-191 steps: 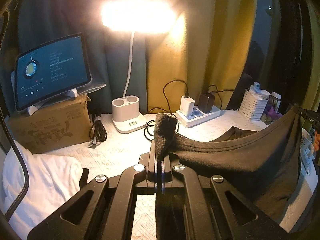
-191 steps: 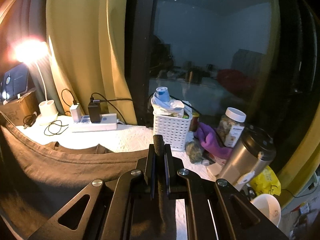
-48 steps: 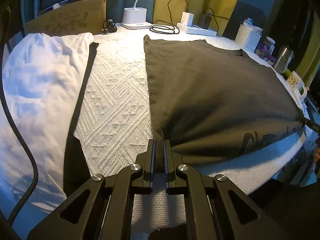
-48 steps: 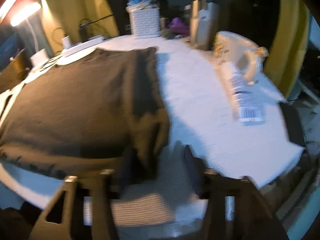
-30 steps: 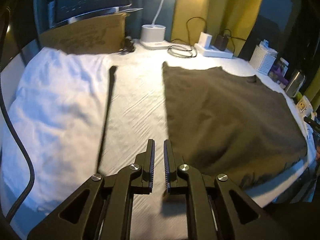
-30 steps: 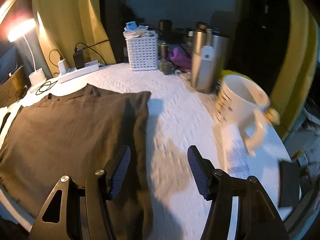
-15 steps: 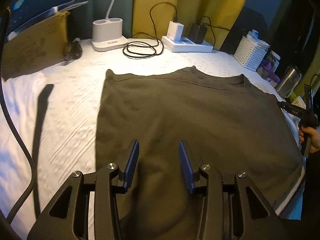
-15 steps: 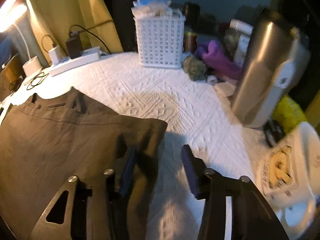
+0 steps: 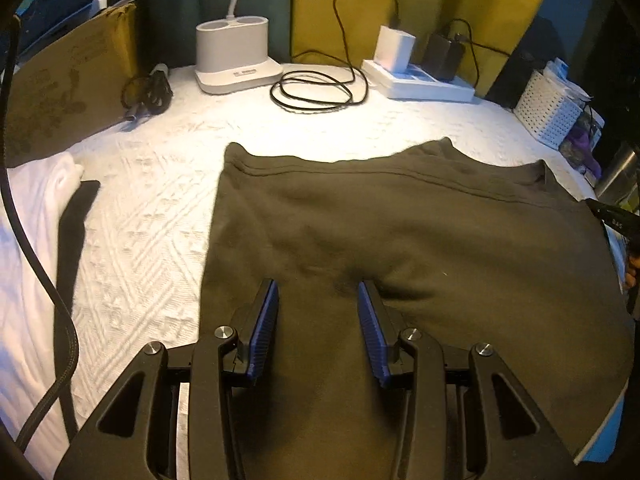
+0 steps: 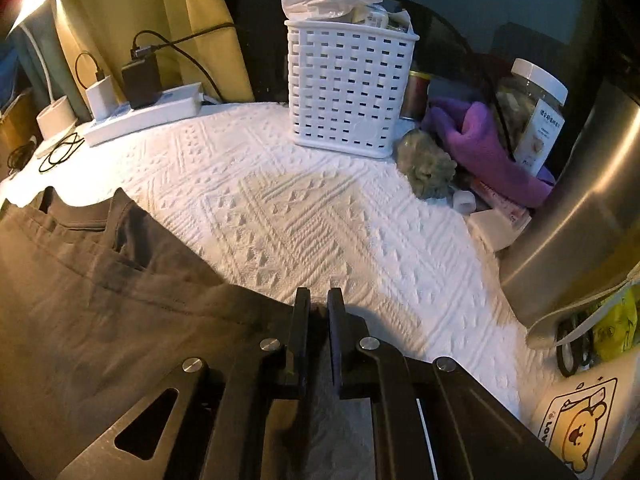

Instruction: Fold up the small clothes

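Note:
A dark olive T-shirt (image 9: 400,240) lies spread flat on the white quilted cloth (image 9: 152,216). My left gripper (image 9: 318,292) is open, its blue-padded fingers (image 9: 266,320) resting on the shirt's middle left part, holding nothing. In the right wrist view the same shirt (image 10: 100,300) fills the lower left. My right gripper (image 10: 319,300) is shut at the shirt's right corner; dark cloth sits at its jaws. The right gripper's tip shows at the far right of the left wrist view (image 9: 616,220).
At the back stand a white lamp base (image 9: 236,56), a coiled black cable (image 9: 316,92), a power strip with chargers (image 9: 420,80) and a cardboard box (image 9: 68,92). White fabric (image 9: 28,260) lies left. A white basket (image 10: 348,88), purple cloth (image 10: 480,148), jar (image 10: 536,120) and steel tumbler (image 10: 580,220) crowd the right.
Both grippers let go of the laid-out shirt and moved up over it. My left gripper opened and settled on the shirt; my right gripper moved to the far corner and closed on it.

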`<action>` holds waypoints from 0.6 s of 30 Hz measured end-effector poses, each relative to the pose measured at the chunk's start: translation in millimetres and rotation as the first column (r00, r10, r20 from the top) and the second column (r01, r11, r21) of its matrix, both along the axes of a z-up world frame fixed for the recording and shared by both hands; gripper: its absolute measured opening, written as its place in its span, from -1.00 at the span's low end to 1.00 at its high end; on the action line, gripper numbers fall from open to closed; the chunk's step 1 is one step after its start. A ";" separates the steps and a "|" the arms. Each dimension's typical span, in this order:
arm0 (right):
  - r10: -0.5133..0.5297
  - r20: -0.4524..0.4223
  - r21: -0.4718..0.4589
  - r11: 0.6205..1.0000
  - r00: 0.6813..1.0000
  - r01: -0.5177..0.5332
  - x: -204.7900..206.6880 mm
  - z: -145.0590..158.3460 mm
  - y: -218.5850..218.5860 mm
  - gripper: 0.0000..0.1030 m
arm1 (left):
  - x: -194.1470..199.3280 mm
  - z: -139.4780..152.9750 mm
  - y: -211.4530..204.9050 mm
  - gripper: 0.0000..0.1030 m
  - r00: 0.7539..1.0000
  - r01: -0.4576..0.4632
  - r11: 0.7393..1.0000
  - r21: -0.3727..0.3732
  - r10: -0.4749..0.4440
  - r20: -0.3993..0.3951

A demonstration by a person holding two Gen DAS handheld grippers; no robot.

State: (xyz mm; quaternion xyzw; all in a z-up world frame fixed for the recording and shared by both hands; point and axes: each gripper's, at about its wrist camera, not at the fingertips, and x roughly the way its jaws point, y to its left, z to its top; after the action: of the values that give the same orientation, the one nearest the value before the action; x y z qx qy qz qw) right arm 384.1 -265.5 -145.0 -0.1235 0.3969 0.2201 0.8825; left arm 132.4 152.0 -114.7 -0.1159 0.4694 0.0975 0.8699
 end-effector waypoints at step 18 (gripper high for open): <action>-0.092 0.003 -0.019 0.996 0.996 0.092 -75.3 12.7 -32.3 -0.61 | -34.0 32.7 -36.0 0.08 0.991 0.074 0.997 -0.002 -0.074 0.111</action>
State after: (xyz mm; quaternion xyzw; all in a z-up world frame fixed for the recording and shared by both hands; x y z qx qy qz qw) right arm 308.8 -297.8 -132.3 -0.1137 0.4031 0.1754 0.8910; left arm 98.4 116.0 -82.0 -0.1065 0.4246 0.0570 0.8973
